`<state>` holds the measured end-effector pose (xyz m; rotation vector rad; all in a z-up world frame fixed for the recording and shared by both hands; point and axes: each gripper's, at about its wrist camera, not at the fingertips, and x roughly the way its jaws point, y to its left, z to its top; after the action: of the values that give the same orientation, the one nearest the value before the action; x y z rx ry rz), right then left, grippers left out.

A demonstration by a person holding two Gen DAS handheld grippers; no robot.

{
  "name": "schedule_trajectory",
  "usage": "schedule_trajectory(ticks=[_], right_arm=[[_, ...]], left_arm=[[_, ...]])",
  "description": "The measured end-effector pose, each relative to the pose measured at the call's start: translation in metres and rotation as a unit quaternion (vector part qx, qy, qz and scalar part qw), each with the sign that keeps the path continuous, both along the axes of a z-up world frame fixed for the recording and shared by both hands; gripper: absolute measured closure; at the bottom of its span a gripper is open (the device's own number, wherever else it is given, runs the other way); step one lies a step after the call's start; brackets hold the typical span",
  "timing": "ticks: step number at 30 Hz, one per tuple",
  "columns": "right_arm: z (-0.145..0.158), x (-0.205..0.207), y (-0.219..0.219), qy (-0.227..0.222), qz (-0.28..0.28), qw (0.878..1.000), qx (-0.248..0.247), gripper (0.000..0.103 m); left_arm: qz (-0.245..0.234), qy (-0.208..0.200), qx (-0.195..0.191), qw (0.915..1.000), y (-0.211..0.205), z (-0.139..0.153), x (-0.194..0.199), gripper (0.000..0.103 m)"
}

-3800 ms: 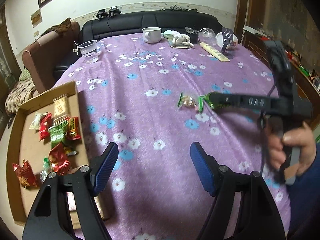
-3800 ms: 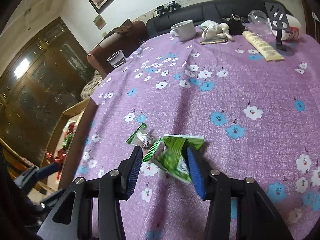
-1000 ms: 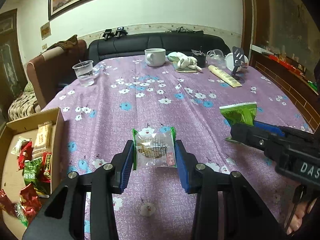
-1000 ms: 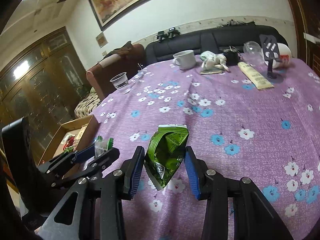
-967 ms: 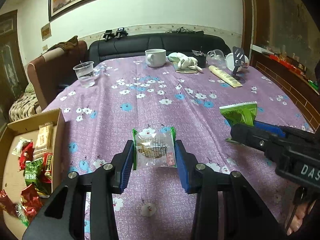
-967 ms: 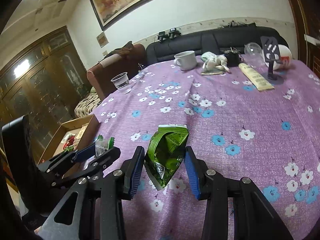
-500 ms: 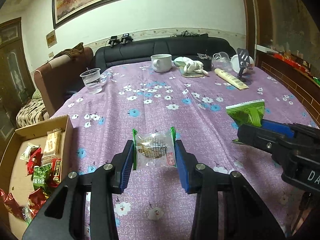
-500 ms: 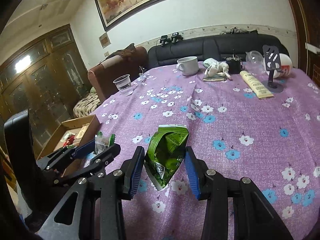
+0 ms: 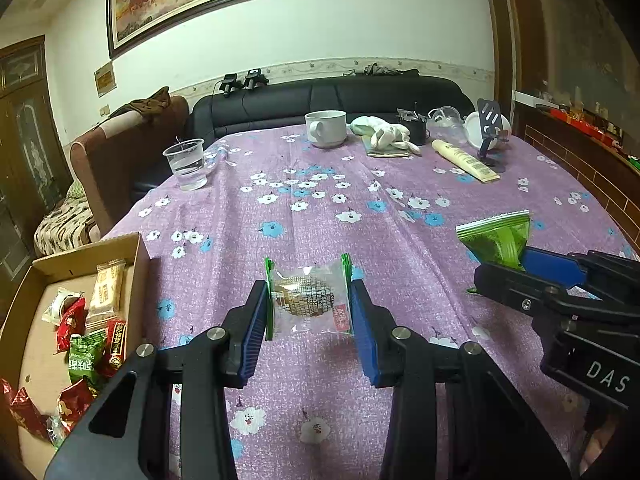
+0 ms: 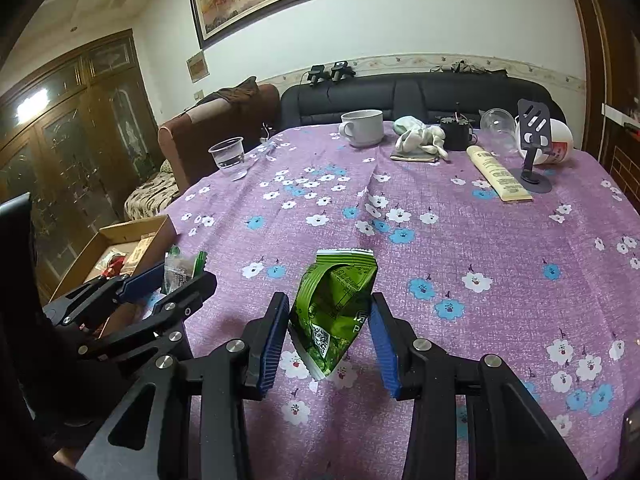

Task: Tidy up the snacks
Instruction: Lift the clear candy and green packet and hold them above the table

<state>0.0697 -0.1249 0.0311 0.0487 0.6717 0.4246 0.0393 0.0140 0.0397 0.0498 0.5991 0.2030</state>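
Note:
My left gripper (image 9: 309, 308) is shut on a clear snack packet with green ends (image 9: 307, 300), held above the purple flowered tablecloth (image 9: 320, 208). A green snack bag (image 10: 334, 312) is pinched in my right gripper (image 10: 330, 330), also lifted off the cloth. In the left wrist view the right gripper (image 9: 516, 268) comes in from the right with the green bag (image 9: 498, 238) sticking out. In the right wrist view the left gripper (image 10: 176, 276) shows at the left with its clear packet (image 10: 180, 270). A cardboard box (image 9: 138, 256) with several wrapped snacks (image 9: 86, 344) sits at the table's left edge.
At the far end of the table stand a plastic cup of water (image 9: 187, 164), a white mug (image 9: 326, 128), a crumpled white cloth (image 9: 384, 134), a cream tube (image 9: 466, 160), and a phone stand (image 9: 490, 128). A black sofa (image 9: 328, 100) and brown armchair (image 9: 128, 148) lie beyond.
Both grippers keep their packets. Both views have tilted up slightly, showing more of the wall and painting.

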Motion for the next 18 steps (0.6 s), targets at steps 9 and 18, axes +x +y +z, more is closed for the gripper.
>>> schedule_trajectory(ticks=[9, 18], right_arm=[[0.0008, 0.0, -0.0038, -0.001, -0.003, 1.0, 0.011, 0.061], [0.004, -0.0034, -0.0037, -0.007, 0.001, 1.0, 0.016, 0.061]], left_arm=[[0.002, -0.01, 0.01, 0.9999, -0.0025, 0.0034, -0.0028, 0.065], [0.007, -0.013, 0.009, 0.9998, -0.0019, 0.003, -0.0028, 0.065]])
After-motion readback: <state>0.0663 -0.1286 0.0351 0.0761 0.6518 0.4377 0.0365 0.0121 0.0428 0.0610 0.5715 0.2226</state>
